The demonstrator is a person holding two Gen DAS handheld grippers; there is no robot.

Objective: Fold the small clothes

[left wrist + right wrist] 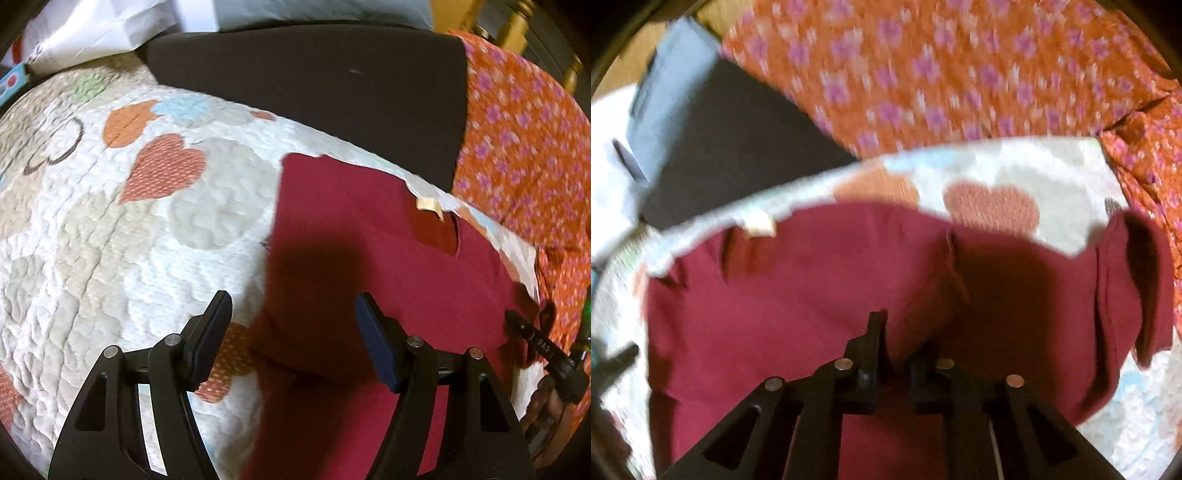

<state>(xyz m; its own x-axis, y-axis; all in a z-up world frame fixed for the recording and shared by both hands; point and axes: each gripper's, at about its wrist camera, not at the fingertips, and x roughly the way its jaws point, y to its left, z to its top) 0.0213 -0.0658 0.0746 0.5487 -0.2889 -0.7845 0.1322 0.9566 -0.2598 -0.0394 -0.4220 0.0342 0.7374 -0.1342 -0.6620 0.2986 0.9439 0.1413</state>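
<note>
A small maroon garment (369, 236) lies on a white quilted cover with heart patches (110, 229). A cream label (428, 204) sits at its far edge. My left gripper (293, 306) is open and empty, hovering over the garment's left edge. In the right wrist view the garment (798, 295) spreads wide, with one side (1126, 288) curled up. My right gripper (897, 332) is shut on a fold of the maroon garment and lifts it into a ridge. The right gripper's tip shows in the left wrist view (535, 339).
A dark brown cloth (314, 81) lies beyond the quilt. An orange cloth with purple flowers (524, 147) lies to the right, also in the right wrist view (942, 66). White and grey-blue fabrics (110, 26) are piled at the back.
</note>
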